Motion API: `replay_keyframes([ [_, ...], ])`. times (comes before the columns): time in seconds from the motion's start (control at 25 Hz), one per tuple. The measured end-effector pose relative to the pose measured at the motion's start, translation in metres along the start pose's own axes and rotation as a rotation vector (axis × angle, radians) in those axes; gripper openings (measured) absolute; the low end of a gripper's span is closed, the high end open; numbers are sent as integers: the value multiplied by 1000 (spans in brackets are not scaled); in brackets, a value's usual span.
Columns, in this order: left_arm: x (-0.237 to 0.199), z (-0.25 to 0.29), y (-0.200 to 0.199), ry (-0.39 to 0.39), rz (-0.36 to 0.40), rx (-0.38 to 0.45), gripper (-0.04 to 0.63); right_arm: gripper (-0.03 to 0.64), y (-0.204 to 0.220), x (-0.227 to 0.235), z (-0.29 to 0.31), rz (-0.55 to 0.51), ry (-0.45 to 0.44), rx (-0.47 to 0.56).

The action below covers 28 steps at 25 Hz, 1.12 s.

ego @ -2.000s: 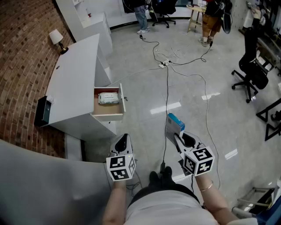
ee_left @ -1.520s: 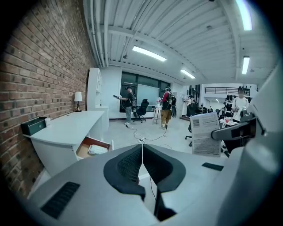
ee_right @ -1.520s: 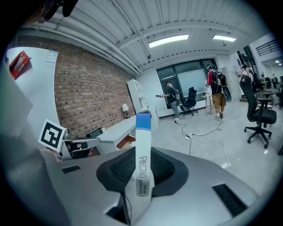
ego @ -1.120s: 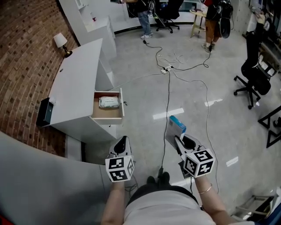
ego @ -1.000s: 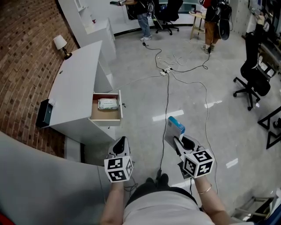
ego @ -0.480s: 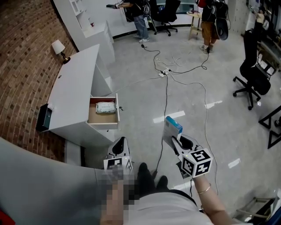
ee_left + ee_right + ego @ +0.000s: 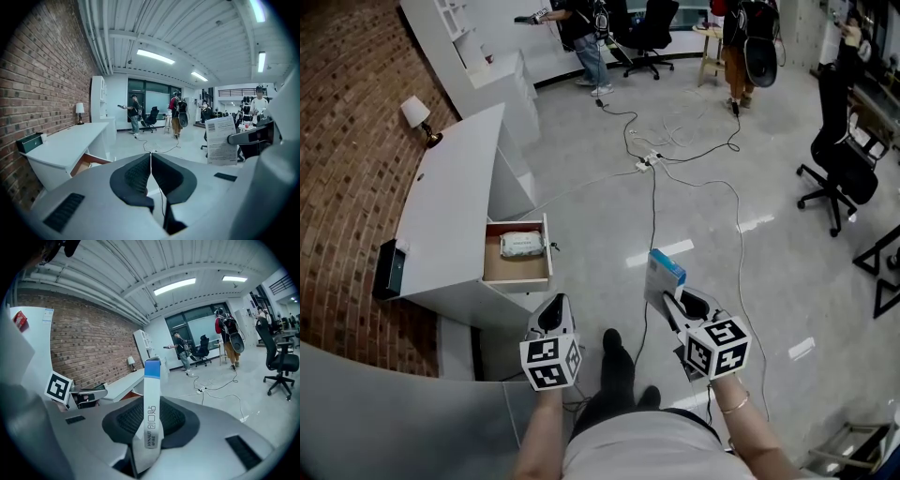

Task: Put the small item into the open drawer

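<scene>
My right gripper [image 7: 671,302] is shut on a slim white box with a blue end [image 7: 662,278], held upright above the grey floor. In the right gripper view the white box [image 7: 151,413] stands edge-on between the two dark pads. My left gripper [image 7: 553,312] is shut with nothing in it, its pads [image 7: 139,174] touching. The white desk [image 7: 448,197] stands ahead and to the left. Its open drawer [image 7: 517,274] holds a pale wrapped packet [image 7: 522,244]. Both grippers are well short of the drawer.
Black cables and a power strip [image 7: 646,159] cross the floor ahead. A lamp [image 7: 416,113] and a dark box [image 7: 386,269] stand at the desk's ends. A brick wall [image 7: 342,169] runs at left. Office chairs [image 7: 840,150] and people [image 7: 581,28] are farther off.
The view has shifted as the person steps forward, one foot now showing ahead. The desk and drawer sit lower and closer. Both grippers keep their hold and pose.
</scene>
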<state>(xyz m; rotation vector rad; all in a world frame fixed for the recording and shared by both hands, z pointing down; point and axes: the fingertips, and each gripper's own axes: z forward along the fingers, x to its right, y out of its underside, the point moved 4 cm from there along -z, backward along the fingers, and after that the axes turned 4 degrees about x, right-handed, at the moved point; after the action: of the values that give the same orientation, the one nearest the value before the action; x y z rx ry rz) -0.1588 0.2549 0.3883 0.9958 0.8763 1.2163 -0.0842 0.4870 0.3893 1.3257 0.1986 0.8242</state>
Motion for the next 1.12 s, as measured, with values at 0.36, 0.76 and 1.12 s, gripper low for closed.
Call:
replay_keyframes([
  [0.36, -50, 101, -18, 37, -20, -22, 26, 94, -33, 19, 103, 9, 11, -14],
  [0.76, -146, 215, -58, 69, -40, -33, 26, 94, -81, 12, 255, 6, 14, -35],
  [1.12, -201, 279, -70, 110, -54, -29, 26, 94, -95, 4, 342, 22, 31, -38],
])
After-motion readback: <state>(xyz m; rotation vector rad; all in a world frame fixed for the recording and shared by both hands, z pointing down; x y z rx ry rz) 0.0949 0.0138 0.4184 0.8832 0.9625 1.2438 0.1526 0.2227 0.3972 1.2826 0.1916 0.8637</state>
